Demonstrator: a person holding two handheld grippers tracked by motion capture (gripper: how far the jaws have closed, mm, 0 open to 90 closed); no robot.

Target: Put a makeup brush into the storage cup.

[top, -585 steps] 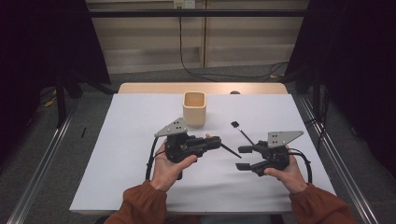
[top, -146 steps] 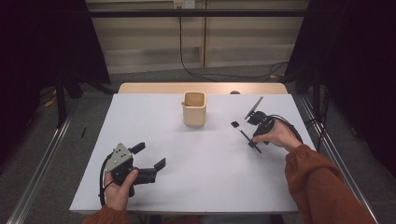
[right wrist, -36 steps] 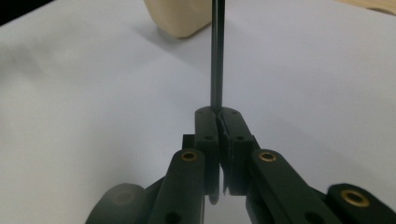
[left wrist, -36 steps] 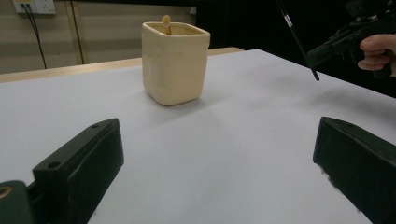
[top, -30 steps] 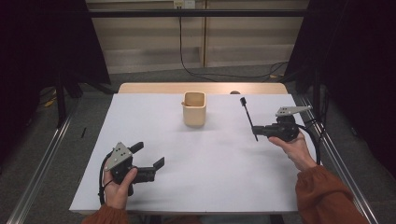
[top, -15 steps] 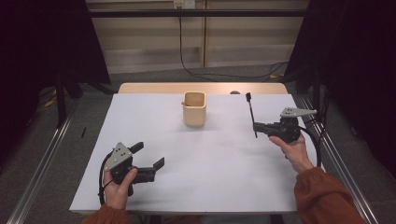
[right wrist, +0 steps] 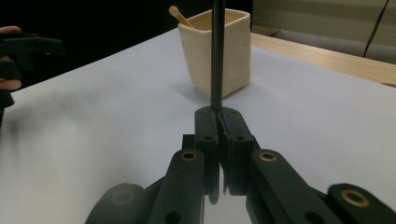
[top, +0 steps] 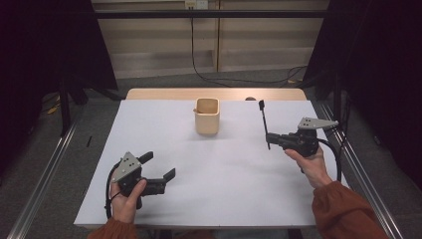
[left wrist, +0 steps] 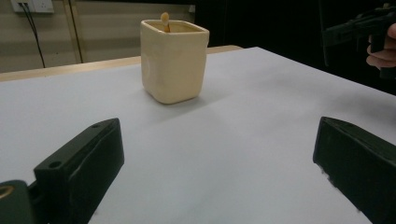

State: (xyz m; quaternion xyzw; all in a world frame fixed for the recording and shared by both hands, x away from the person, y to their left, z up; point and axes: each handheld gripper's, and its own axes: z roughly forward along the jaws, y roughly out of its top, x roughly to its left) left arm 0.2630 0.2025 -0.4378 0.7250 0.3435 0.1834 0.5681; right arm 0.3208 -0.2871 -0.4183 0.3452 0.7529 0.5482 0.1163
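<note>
The right gripper (top: 271, 141) is clamped on a thin black rod-like utensil with a small dark head (top: 263, 122), held above the white table cover (top: 239, 179) at the right side. The rod's long axis runs almost upright in the high view, leaning slightly, with the head end pointing up and away from the person. In the right gripper view the rod (right wrist: 217, 51) rises straight from between the closed jaws, in front of the cream square ceramic cup (right wrist: 219, 51), which holds a pale wooden stick (right wrist: 180, 16). The left gripper (top: 161, 169) rests near the front-left edge, jaws spread wide and empty.
</note>
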